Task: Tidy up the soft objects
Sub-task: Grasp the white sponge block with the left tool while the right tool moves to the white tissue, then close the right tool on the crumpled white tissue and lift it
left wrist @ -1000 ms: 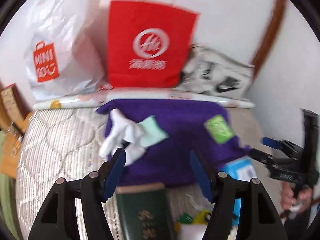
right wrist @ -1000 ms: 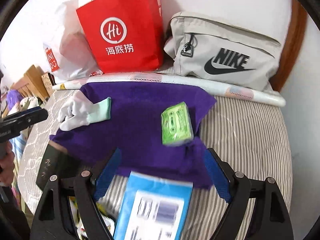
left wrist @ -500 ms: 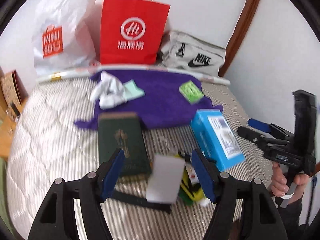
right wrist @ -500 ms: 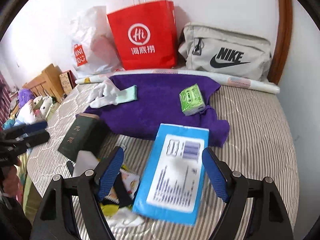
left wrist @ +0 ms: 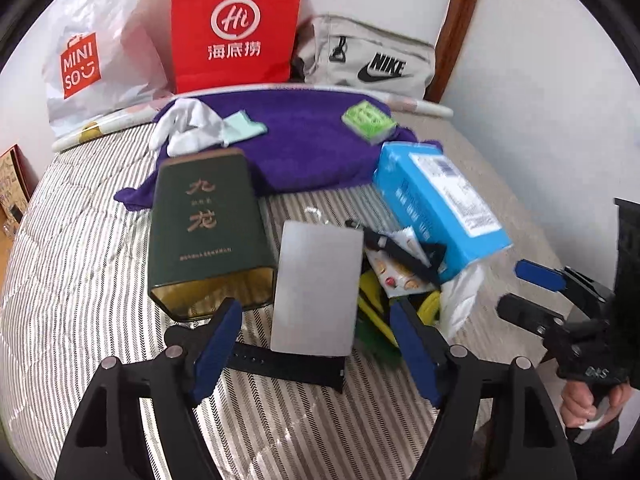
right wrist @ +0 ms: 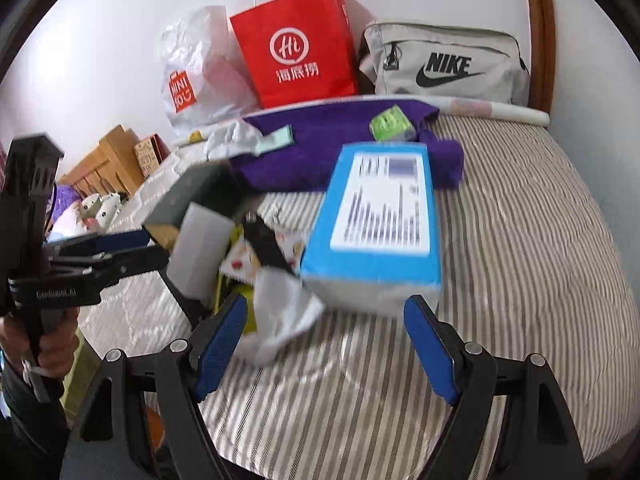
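A purple towel [left wrist: 304,148] lies spread at the far end of the striped bed, also in the right wrist view [right wrist: 332,140]. On it rest white gloves with a mint cuff [left wrist: 196,128] and a green tissue pack [left wrist: 368,118]. My left gripper [left wrist: 316,344] hovers over a flat grey-white piece [left wrist: 316,288] lying on a black strap [left wrist: 280,364]. Its jaws are opening, and the piece's near end sits between them untouched. My right gripper [right wrist: 324,344] stands open above a crumpled white bag [right wrist: 280,316], just short of a blue box [right wrist: 380,216].
A dark green tin [left wrist: 204,228] lies left of the pile, with snack wrappers [left wrist: 396,272] beside it. A red paper bag [left wrist: 236,24], a white Miniso bag [left wrist: 88,60] and a grey Nike pouch [left wrist: 368,60] line the wall. A person's hand [left wrist: 584,404] holds the right gripper.
Both grippers drew back from the purple towel and sank toward the near pile. The green tin, grey-white piece and blue box now fill the foreground. The left jaws stand slightly wider.
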